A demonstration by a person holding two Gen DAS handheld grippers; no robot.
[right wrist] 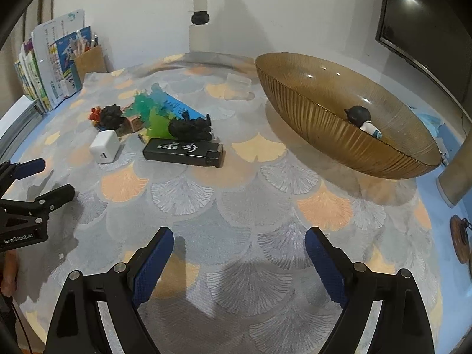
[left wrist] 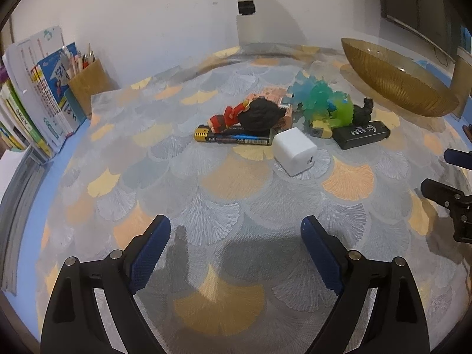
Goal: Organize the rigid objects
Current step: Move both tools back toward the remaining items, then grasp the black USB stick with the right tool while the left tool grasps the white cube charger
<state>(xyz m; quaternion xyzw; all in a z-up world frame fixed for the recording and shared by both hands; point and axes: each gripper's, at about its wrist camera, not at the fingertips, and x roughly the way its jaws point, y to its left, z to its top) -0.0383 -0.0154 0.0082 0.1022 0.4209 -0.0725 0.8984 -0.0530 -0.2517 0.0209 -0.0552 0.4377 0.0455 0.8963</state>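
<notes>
Both the left tongs (left wrist: 236,236) and the right tongs (right wrist: 239,244) hang spread wide over the patterned cloth (right wrist: 236,206) on the surface, with nothing between their pads. A white charger cube (right wrist: 105,146), a black lighter (right wrist: 183,151), a battery (left wrist: 233,137) and small toy figures (left wrist: 318,103) lie clustered together mid-cloth. One small dark-headed figure (right wrist: 361,118) already lies inside the amber glass bowl (right wrist: 298,100) to the right
</notes>
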